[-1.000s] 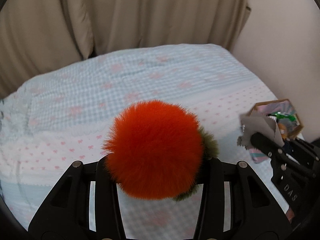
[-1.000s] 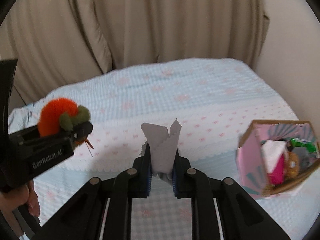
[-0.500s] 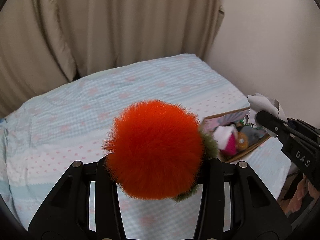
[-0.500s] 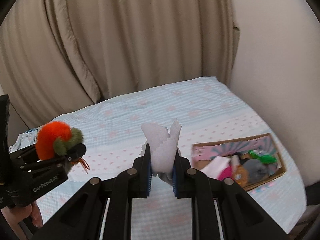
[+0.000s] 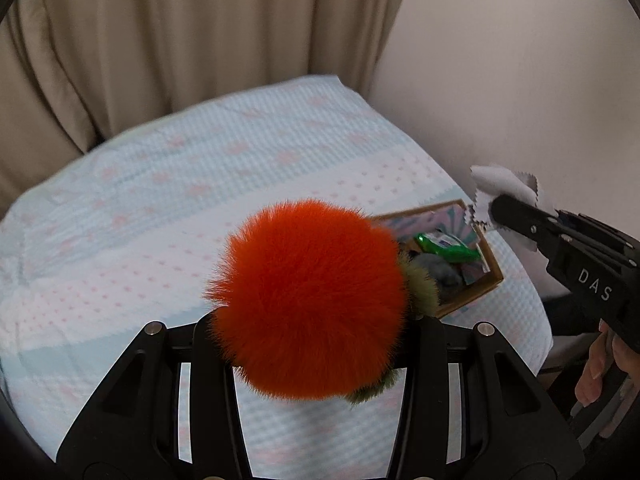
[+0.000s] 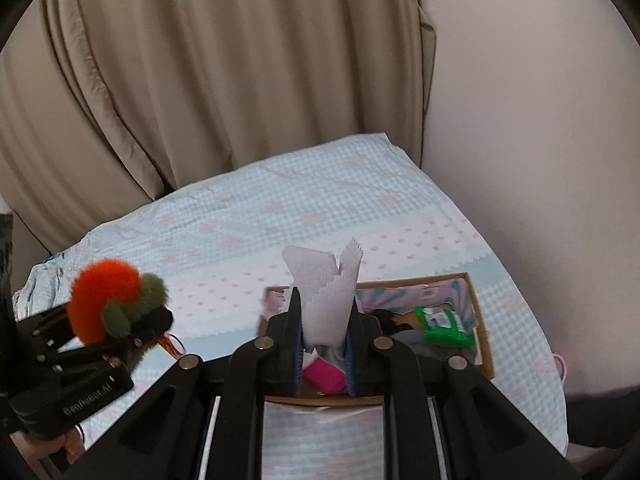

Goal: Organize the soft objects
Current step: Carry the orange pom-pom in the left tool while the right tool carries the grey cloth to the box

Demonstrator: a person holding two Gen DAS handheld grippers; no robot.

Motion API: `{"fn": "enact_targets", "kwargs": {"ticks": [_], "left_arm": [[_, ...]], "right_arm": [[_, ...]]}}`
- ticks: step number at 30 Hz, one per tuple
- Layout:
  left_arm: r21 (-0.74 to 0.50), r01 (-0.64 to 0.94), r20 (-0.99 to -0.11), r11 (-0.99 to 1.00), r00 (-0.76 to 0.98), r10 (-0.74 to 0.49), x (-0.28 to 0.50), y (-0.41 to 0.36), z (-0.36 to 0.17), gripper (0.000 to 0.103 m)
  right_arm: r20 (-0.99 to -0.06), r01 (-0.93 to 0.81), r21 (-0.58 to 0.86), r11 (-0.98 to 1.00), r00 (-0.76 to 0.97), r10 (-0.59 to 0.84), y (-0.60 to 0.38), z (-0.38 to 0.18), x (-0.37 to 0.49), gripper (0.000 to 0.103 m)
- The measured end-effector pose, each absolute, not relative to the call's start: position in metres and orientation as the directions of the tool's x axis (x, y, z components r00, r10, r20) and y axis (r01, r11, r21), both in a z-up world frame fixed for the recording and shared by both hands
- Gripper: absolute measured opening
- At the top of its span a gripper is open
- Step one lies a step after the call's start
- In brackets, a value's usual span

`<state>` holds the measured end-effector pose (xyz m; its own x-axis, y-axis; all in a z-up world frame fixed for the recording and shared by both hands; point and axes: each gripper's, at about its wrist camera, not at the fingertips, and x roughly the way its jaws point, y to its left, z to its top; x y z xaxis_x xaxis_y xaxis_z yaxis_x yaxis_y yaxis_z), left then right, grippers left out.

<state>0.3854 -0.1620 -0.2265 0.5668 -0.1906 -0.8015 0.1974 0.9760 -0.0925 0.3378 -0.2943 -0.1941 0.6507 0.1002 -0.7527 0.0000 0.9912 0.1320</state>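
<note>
Swung further right since a moment ago: box now nearer and more squarely below both grippers, more wall and less bed in sight.

Largest first. Beige curtain (image 6: 200, 92) across the back, plain wall (image 5: 520, 80) to the right. Bed (image 5: 168, 184) under a pale blue checked cover with small pink marks.

Cardboard box (image 6: 482, 344) near the bed's right edge, open on top, lined in pink and teal stripes. Inside: a green packet (image 6: 442, 322) with white lettering too blurred to read, something bright pink (image 6: 324, 376), something grey and dark beside it, not clear enough to name.

Left gripper (image 5: 316, 364) clenched on an orange pompom (image 5: 308, 300) with olive-green tufts at its side, held in the air over the bed just left of the box. "GenRobot.AI" readable in white on this gripper's body in the right wrist view (image 6: 154, 322). Thin orange loop hanging beneath it there.

Right gripper (image 6: 322, 332) clamped on a pale grey cloth (image 6: 324, 300) with zigzag-cut edges, standing upright between the blue pads, raised above the near end of the box. "DAS" readable in white on its side in the left wrist view (image 5: 504, 208). Bare fingers (image 5: 592, 376) wrapped round its handle.
</note>
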Motion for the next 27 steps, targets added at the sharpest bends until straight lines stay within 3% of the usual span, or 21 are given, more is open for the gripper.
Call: {"fn": "enact_targets", "kwargs": {"ticks": [13, 24, 27], "left_arm": [[-0.137, 0.102, -0.898, 0.985, 0.407, -0.167, 0.458, -0.239, -0.320, 0.039], [-0.065, 0.109, -0.959, 0.992, 0.267, -0.092, 0.491, -0.257, -0.387, 0.039], [-0.063, 0.113, -0.960, 0.992, 0.265, -0.091, 0.493, -0.255, -0.393, 0.044]], "right_arm": [[-0.861, -0.062, 0.162, 0.985, 0.478, 0.172, -0.371, -0.281, 0.408, 0.015], [-0.922, 0.008, 0.243, 0.970, 0.311, 0.229, -0.393, -0.351, 0.447, 0.015], [-0.928, 0.015, 0.247, 0.969, 0.293, 0.232, -0.393, -0.360, 0.453, 0.015]]}}
